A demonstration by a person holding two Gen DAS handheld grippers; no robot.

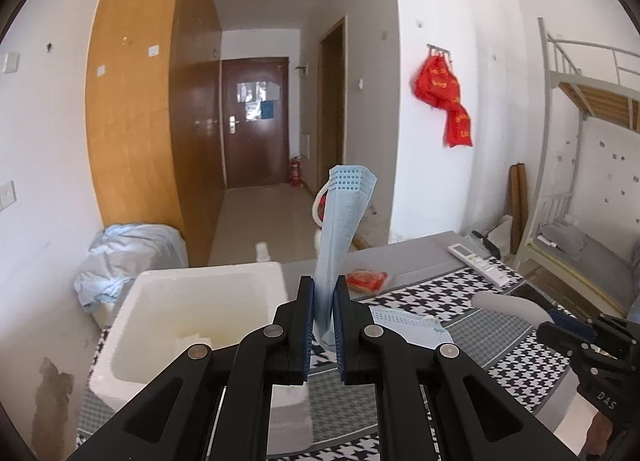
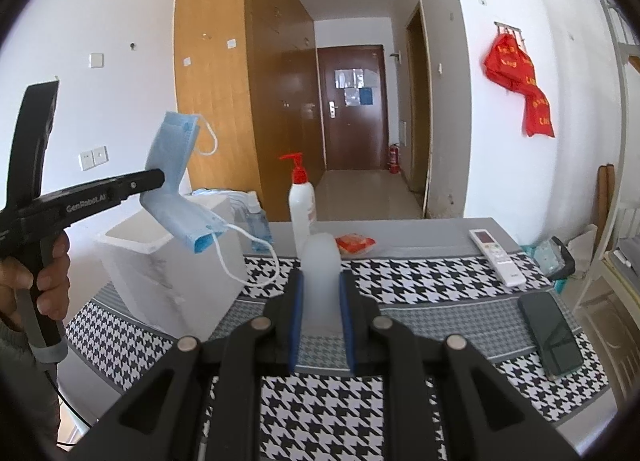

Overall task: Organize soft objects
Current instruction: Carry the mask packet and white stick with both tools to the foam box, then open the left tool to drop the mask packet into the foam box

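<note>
The blue face mask (image 1: 342, 221) hangs folded in the left tongs (image 1: 324, 301), clamped near its middle above the table (image 2: 420, 293), close beside the white foam box (image 1: 200, 301). It looks nearly weightless and limp (the ear loops dangle free and could snag the box rim), so a pinch across the pleated body suits it better than the loops. The right tongs (image 2: 322, 301) are closed on a pale, translucent soft object (image 2: 320, 269) that stands up between the pads. Another mask (image 1: 408, 325) lies flat on the houndstooth cloth (image 2: 400, 281).
</note>
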